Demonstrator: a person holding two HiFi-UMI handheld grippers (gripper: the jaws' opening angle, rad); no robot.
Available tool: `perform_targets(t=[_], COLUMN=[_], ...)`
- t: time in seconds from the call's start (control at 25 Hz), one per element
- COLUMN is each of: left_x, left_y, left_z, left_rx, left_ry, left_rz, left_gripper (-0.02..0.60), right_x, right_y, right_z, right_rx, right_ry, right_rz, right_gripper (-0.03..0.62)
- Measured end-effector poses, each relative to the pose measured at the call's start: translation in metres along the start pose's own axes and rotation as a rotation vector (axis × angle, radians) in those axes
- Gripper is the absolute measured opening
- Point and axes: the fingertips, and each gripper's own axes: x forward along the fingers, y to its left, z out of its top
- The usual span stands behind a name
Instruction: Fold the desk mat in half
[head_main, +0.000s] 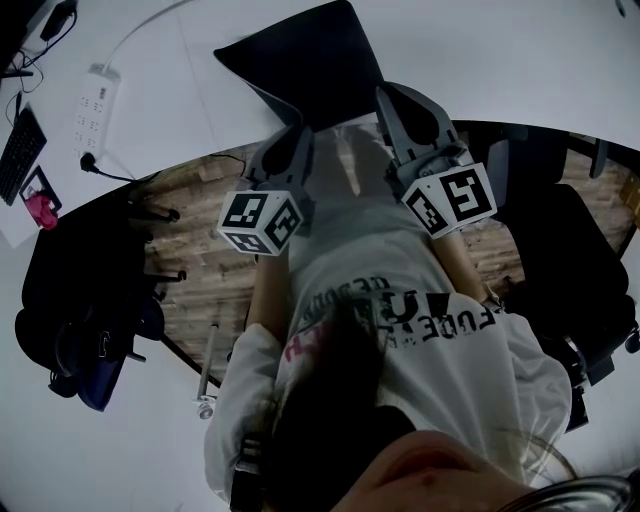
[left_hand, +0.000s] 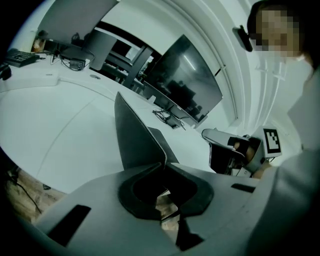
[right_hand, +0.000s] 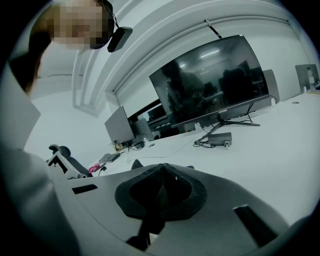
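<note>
A white curved desk fills the top of our head view, and a dark monitor stands at its far side. The dark desk mat lies at twelve o'clock with its near edge raised off the desk: our left gripper is pinched tight on the mat's seven o'clock corner, and our right gripper is likewise clamped on its five o'clock corner. We judge the mat light, thin and floppy yet smooth, so it is best held at both corners, well inside the edge, lest it slip or sag.
</note>
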Motion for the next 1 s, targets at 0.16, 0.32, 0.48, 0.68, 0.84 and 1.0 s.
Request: perform_targets(t=[0.16, 0.32, 0.48, 0.68, 0.84, 1.0], left_x=[0.006, 0.012, 0.019, 0.025, 0.032, 0.04], left_y=[-0.006, -0.011, -0.019, -0.027, -0.033, -0.041], left_z=[0.001, 0.006, 0.009, 0.011, 0.011, 0.008], left_rx=[-0.01, -0.009, 0.0, 0.004, 0.006, 0.004], left_ry=[0.0, -0.001, 0.003, 0.008, 0.011, 0.018], left_rz=[-0.002, -0.004, -0.009, -0.012, -0.018, -0.028], left_gripper=[0.023, 0.023, 0.023, 0.023, 0.023, 0.023], right_x=[0.0, 0.001, -0.001, 0.0, 0.0, -0.002], right_y=[-0.004, -0.011, -0.019, -0.023, -0.028, -0.037], right_z=[0.001, 0.001, 0.0, 0.004, 0.006, 0.009], right_rx=[0.002, 0.006, 0.014, 0.033, 0.04, 0.046], right_ry=[0.004, 0.011, 0.022, 0.016, 0.014, 0.011], right_rz=[0.008, 0.013, 0.016, 0.028, 0.036, 0.03], right_gripper=[0.0, 0.0, 0.0, 0.0, 0.0, 0.0])
